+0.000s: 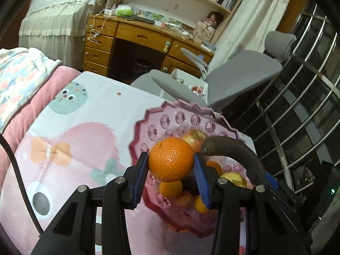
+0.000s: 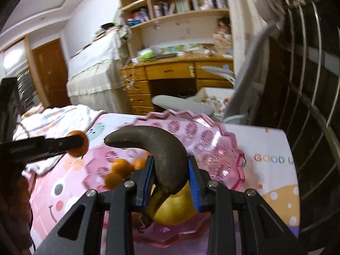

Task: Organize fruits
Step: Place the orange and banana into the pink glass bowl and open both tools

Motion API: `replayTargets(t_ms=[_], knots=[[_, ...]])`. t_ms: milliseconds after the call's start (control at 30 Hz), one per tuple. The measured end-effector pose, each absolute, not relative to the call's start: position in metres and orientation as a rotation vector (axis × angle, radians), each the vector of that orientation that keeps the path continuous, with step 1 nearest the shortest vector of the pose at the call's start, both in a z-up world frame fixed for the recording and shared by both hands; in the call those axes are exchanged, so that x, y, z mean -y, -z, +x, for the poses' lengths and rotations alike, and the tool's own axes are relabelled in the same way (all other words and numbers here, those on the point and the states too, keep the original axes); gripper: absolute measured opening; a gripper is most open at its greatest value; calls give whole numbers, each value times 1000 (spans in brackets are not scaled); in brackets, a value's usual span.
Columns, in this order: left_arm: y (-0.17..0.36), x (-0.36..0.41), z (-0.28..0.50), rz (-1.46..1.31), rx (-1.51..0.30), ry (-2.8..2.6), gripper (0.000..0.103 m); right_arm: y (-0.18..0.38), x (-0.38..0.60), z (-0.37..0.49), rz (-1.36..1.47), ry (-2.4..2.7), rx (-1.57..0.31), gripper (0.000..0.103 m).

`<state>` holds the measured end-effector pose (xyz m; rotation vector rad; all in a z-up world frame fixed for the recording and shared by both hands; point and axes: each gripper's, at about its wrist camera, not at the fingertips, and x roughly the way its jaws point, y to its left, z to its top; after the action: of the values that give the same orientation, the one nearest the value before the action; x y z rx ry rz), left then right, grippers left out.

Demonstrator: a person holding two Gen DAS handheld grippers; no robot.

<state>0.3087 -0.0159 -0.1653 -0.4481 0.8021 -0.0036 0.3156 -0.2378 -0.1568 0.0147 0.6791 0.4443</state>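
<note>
The right gripper (image 2: 171,174) has its blue pads clamped on a dark, overripe banana (image 2: 157,144), whose curved tip arcs up and to the left above a pink plastic fruit tray (image 2: 223,148). Small oranges (image 2: 120,167) sit in the tray behind the fingers, and a yellow pear-like fruit (image 2: 176,206) lies just under the banana. At the left edge, the left gripper (image 2: 81,143) holds an orange (image 2: 77,146) over the cartoon-printed tablecloth (image 2: 274,170). A wooden desk (image 2: 170,72) and bookshelves (image 2: 176,4) stand behind.

Left gripper (image 1: 171,165) clamped on a load, right gripper (image 2: 171,171) likewise, both apparently angled downward.
</note>
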Motion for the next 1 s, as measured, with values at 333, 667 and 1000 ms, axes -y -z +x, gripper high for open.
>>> replayTargets(t_ms=[333,667,1000], knots=[[180,56,330,-337,-875,52,42,186,264,338,103,-301,-777,32],[172,58,311,-290,-895,85,62,169,269,318,178,-266,-786,53],[178,14,226,-285,-972,119,79,166,231,235,169,-158,-875,74]])
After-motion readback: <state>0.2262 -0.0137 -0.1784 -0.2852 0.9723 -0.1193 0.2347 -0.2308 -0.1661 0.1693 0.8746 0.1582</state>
